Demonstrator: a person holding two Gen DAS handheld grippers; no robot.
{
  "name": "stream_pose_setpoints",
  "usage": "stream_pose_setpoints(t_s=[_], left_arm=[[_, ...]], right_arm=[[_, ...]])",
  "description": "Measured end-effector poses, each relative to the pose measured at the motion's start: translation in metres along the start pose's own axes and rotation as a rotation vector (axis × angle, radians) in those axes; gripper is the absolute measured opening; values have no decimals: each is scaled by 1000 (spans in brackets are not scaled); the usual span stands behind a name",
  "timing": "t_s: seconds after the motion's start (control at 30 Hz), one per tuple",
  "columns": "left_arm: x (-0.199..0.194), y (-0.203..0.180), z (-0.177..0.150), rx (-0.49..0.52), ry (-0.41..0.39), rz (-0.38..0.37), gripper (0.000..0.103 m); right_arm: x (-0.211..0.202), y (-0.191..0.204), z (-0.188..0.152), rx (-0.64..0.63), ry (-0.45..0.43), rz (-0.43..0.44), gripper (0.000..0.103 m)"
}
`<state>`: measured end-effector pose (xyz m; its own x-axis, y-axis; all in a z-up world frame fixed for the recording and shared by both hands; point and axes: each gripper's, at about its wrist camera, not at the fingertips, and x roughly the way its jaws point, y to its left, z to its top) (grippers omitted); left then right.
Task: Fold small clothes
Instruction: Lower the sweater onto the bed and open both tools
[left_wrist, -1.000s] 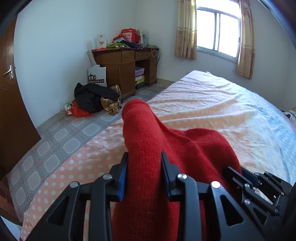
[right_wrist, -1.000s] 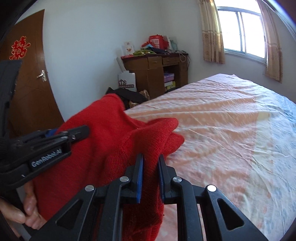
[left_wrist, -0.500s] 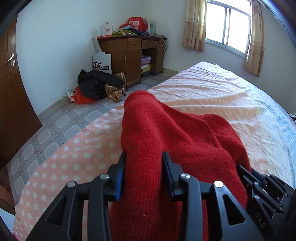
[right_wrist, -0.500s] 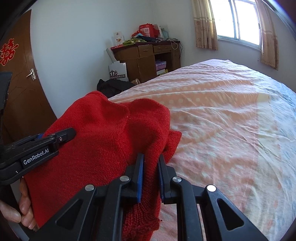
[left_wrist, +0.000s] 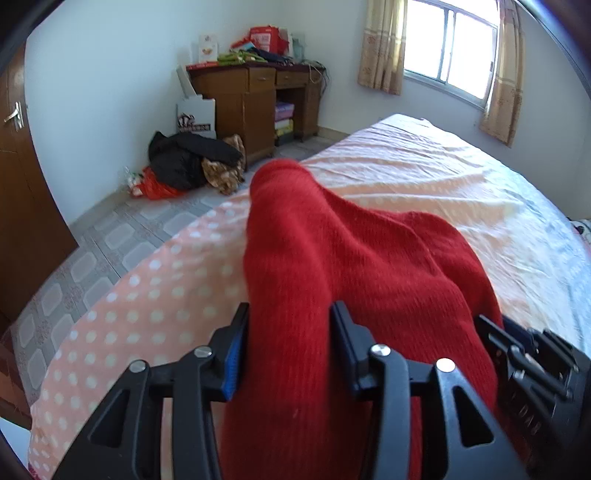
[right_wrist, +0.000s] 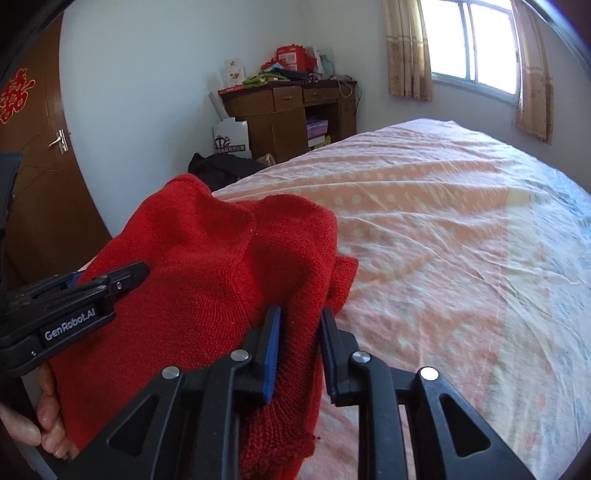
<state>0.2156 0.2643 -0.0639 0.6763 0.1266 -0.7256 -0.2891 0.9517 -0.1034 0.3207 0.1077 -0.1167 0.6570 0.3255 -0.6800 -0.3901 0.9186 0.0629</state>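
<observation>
A red knitted garment (left_wrist: 332, 295) is held above a pink dotted bed (right_wrist: 443, 240), gripped by both claws. The left gripper (left_wrist: 288, 343) and right gripper (right_wrist: 297, 343) are each clamped on a bunched fold, side by side.

Daylight pours through the window (left_wrist: 456, 61) at far right, blown out to white. The bed sheet (right_wrist: 461, 240) is brightly lit, slightly washed. Fisheye curvature bends the walls, with dark vignetting at the corners. Near fabric looks slightly soft

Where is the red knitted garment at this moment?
The red knitted garment is held up over the near edge of the pink dotted bed sheet, clamped in the left tool and the right tool.
</observation>
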Motion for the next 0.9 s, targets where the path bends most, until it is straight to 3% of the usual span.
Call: stream_pose_setpoints(t_s=[0.17, 0.3, 0.4, 0.5, 0.67, 0.77, 0.83, 0.9], left_arm=[[-38, 26, -18, -107, -17, -112, 50], [-54, 24, -36, -92, -53, -59, 54], [-48, 17, -39, -81, -44, -31, 54], [-45, 9, -40, -55, -45, -1, 54], [-46, 5, -49, -36, -40, 14, 54], [-50, 3, -57, -25, -32, 20, 54], [-52, 0, -65, 1, -15, 53, 60], [-53, -3, -75, 15, -5, 67, 62]], right_arm=[[-46, -6, -7, 68, -20, 42, 24], [-81, 7, -31, 84, -88, 94, 24], [-78, 23, -50, 81, -57, 126, 24], [-62, 34, -65, 73, -2, 86, 24], [-60, 43, -76, 32, -15, 32, 25], [-61, 46, -80, 8, 0, 3, 30], [-64, 44, -85, 20, 13, -6, 35], [-70, 38, -92, 76, 37, -8, 49]])
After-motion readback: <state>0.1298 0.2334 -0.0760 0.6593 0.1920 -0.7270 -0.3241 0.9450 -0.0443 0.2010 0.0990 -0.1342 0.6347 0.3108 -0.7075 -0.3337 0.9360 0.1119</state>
